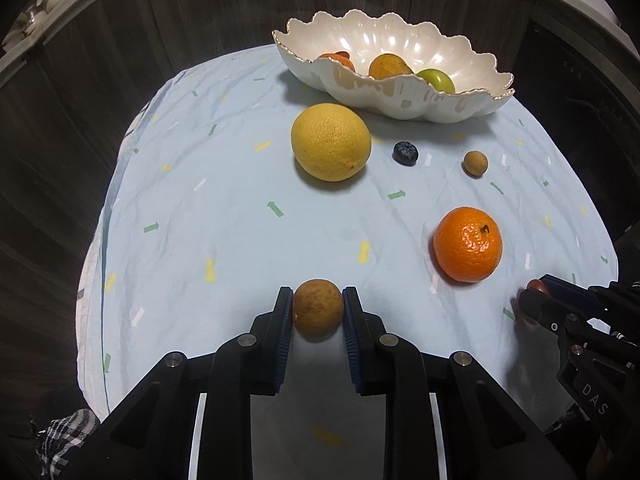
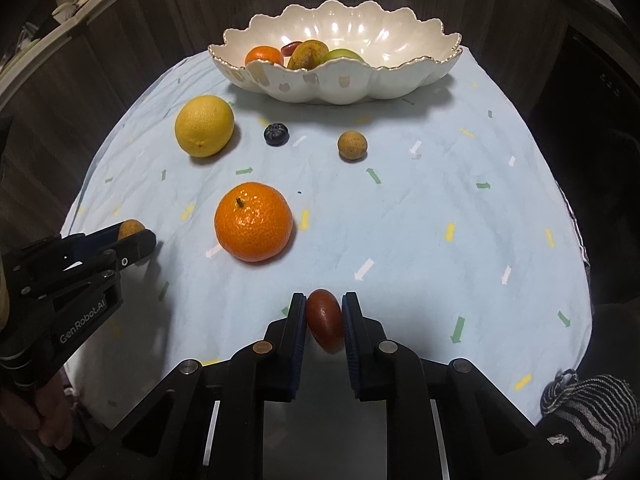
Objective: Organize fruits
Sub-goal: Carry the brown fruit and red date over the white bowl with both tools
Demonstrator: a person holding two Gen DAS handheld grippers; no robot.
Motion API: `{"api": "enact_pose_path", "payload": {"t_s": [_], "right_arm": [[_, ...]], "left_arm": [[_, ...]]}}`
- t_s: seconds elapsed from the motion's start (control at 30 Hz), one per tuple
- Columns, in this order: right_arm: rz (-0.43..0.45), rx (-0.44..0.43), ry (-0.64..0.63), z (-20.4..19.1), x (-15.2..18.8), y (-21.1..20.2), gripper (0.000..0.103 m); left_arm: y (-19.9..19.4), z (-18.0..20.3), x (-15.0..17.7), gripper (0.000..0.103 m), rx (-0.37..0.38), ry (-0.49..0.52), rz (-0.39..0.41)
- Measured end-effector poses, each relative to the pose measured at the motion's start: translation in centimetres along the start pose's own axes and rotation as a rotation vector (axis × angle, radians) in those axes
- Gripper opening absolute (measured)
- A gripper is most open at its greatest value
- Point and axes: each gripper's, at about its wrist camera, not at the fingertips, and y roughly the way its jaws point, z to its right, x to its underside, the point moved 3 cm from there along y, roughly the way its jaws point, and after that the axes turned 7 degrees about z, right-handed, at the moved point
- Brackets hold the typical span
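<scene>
Left wrist view: the left gripper [image 1: 318, 300] is clamped on a small brownish round fruit [image 1: 318, 312], both blue pads pressing its sides, low over the counter [image 1: 200, 208] with its pale blue cloth. Ahead lie a large yellow citrus [image 1: 331, 142], a dark blue berry-like fruit [image 1: 405, 153], a small tan round fruit [image 1: 475, 162] and an orange mandarin [image 1: 467, 244] to the right. At the far edge stands a scalloped white bowl [image 1: 400, 100] holding an orange fruit, a yellowish-brown fruit and a green one. At the right edge the right gripper [image 1: 534, 292] shows with a red fruit [image 1: 536, 285] at its tip.

Right wrist view: the right gripper [image 2: 325, 304] is closed on the dark red oval fruit [image 2: 326, 320], held tilted between its 2 pads just above the counter [image 2: 440, 200]. The mandarin [image 2: 253, 221] sits near, to the left; beyond it lie the yellow citrus [image 2: 204, 125], the dark berry-like fruit [image 2: 276, 134] and the tan fruit [image 2: 352, 145], each apart from the others. The bowl [image 2: 340, 84] at the back holds 4 fruits toward its left side. At the left, the left gripper [image 2: 134, 236] grips its brownish fruit [image 2: 130, 227]. A striped sleeve [image 2: 592, 412] shows at the lower right.
</scene>
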Motion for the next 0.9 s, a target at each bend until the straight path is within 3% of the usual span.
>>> {"api": "enact_pose_path", "payload": {"t_s": [0.9], "right_arm": [[0.092,-0.003,0.046,1.9,-2.7,-1.8,0.019]], "left_arm": [[-1.6,1.9,-2.1,0.025,-0.002,0.02,0.022]]}}
